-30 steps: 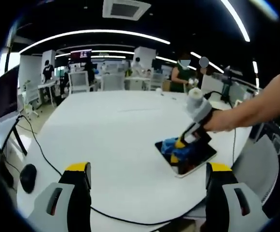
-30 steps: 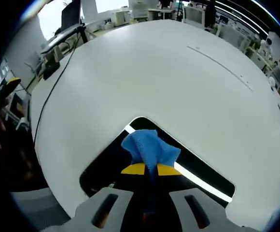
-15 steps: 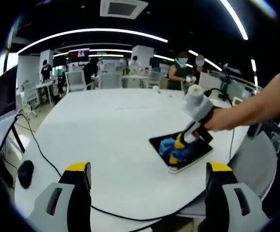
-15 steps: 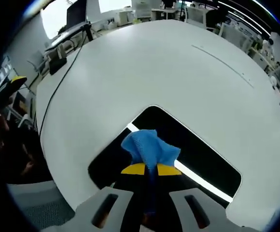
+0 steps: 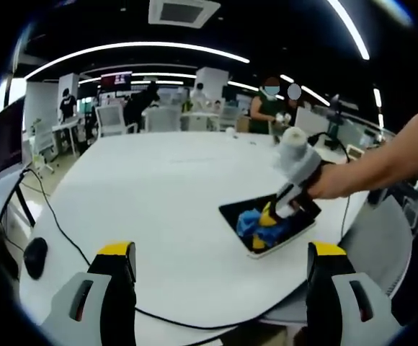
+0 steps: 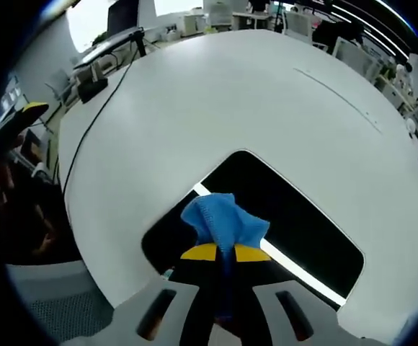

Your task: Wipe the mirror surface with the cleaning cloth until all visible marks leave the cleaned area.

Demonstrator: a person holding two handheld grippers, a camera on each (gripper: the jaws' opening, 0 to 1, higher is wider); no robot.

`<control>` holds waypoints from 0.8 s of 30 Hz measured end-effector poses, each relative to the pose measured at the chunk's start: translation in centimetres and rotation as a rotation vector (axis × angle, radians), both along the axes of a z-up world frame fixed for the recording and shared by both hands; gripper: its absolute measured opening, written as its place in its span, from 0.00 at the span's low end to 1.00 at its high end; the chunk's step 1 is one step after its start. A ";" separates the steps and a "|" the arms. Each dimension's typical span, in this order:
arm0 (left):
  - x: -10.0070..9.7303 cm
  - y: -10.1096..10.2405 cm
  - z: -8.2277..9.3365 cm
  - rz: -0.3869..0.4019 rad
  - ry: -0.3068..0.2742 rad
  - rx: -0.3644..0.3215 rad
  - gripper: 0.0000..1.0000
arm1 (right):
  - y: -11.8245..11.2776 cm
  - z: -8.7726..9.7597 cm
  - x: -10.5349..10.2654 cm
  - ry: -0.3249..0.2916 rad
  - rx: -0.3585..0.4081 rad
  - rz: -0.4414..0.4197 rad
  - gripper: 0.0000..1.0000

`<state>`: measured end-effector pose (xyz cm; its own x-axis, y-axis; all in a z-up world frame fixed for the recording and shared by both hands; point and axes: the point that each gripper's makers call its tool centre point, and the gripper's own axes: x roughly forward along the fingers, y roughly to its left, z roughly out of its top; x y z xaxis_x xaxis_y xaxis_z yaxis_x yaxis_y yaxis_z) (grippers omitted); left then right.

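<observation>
One flat rectangular mirror with a dark reflective face and rounded corners (image 6: 281, 216) lies on the round white table (image 6: 194, 108), close to the table's edge; the left gripper view shows it (image 5: 234, 213) on the right side of the tabletop. A crumpled blue cleaning cloth (image 6: 223, 220) rests on the mirror's dark face, near one of its long edges, and a bright strip of reflected ceiling light crosses the glass just beside it. The right gripper (image 6: 223, 252) is clenched on the cloth: its yellow-tipped jaws are pressed together with the blue fabric bunched between and ahead of them. In the left gripper view that gripper (image 5: 270, 220) reaches down onto the mirror with the cloth (image 5: 248, 222) at its tip, held by a person's hand (image 5: 331, 184). The left gripper (image 5: 221, 252) hangs above the near edge of the table, well apart from the mirror, its two yellow-tipped jaws spread wide with nothing between them. A thin black cable (image 5: 58, 223) trails across the left part of the tabletop. Beyond the table stand office desks and chairs (image 5: 119, 122) under long ceiling lights, with several people among them.
</observation>
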<state>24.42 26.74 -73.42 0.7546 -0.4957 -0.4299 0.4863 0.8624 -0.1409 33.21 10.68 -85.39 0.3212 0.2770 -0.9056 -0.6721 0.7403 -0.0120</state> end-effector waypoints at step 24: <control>0.1 -0.7 -0.4 -0.013 0.007 -0.008 0.99 | 0.5 0.0 -3.2 0.019 0.026 0.027 0.01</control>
